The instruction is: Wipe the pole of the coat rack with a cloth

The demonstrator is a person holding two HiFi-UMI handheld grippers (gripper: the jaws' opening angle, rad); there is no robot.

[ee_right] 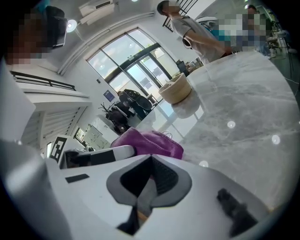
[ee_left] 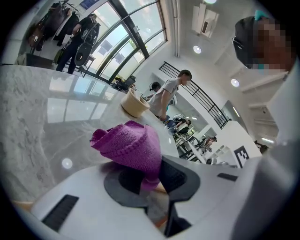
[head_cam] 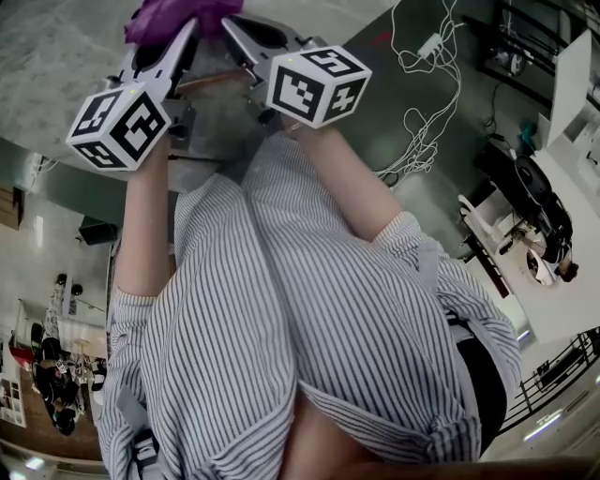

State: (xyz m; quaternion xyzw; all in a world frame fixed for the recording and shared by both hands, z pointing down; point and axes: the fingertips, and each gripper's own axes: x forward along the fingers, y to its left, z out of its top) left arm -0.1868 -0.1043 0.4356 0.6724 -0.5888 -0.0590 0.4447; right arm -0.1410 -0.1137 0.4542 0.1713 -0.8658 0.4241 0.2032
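Observation:
A purple knitted cloth [ee_left: 131,145] bunches out from between the jaws of my left gripper [ee_left: 151,183], which is shut on it. In the head view the cloth [head_cam: 178,14] shows at the top edge, above the left gripper [head_cam: 183,42]. Just to its right my right gripper [head_cam: 239,33] is shut with nothing between its jaws. The right gripper view shows its jaws [ee_right: 150,185] closed, with the cloth [ee_right: 150,143] and the left gripper [ee_right: 98,155] just beyond. Between the two grippers runs a thin brown rod [head_cam: 214,82]. I cannot tell whether it is the rack's pole.
Both grippers hover over a grey marble tabletop [ee_left: 42,117]. A beige basket [ee_left: 133,103] stands on it farther off. Dark coats [ee_left: 79,33] hang by the tall windows. People [ee_left: 166,96] stand in the background. My striped shirt [head_cam: 309,319] fills the head view; white cables [head_cam: 422,84] lie on the floor.

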